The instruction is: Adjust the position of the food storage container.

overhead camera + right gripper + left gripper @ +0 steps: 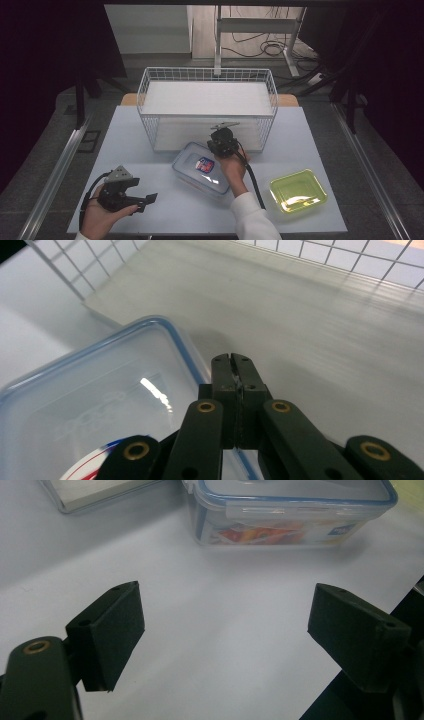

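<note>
Container [201, 168] under the right tool [222, 141] could skid toward the wire basket [150, 90]: its jaws are pressed together, gripping nothing. Left tool [142, 198] gapes apart.

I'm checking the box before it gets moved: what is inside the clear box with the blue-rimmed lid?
The clear box has its lid on. Through the wall, the left gripper view shows orange and red shapes, perhaps a printed label or the contents; I cannot tell which. The rest of the inside is hidden.
</note>
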`<state>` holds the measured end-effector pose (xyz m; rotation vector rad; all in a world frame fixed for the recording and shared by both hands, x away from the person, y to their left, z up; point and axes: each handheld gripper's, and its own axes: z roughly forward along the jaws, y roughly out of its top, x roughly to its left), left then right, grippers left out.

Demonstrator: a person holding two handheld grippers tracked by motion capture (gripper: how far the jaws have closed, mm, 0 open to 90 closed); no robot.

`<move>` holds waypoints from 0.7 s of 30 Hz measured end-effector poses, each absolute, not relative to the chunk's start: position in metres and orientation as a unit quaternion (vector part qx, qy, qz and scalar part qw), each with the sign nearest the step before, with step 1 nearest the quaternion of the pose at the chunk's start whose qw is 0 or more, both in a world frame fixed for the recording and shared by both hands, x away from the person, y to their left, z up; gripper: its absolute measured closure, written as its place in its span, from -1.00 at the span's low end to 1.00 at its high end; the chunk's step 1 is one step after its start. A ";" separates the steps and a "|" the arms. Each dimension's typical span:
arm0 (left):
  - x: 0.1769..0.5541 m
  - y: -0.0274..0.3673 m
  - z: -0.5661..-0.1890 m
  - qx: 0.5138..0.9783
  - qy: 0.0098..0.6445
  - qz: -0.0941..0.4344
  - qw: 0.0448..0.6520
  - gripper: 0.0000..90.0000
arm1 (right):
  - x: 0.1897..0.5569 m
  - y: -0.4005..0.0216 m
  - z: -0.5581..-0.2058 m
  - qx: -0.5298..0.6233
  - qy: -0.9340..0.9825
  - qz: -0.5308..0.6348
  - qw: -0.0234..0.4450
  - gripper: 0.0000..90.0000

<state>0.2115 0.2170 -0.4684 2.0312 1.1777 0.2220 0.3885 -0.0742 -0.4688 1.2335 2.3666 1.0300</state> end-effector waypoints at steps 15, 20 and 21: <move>0.213 0.216 -0.471 0.799 0.461 0.086 0.376 -0.68 | 0.391 -0.066 -0.472 0.414 0.831 0.340 0.149 0.99; 0.213 0.215 -0.472 0.800 0.460 0.085 0.376 -0.68 | 0.388 -0.063 -0.472 0.407 0.835 0.340 0.144 0.99; 0.213 0.215 -0.472 0.800 0.460 0.085 0.376 -0.68 | 0.387 -0.063 -0.472 0.405 0.837 0.340 0.141 0.99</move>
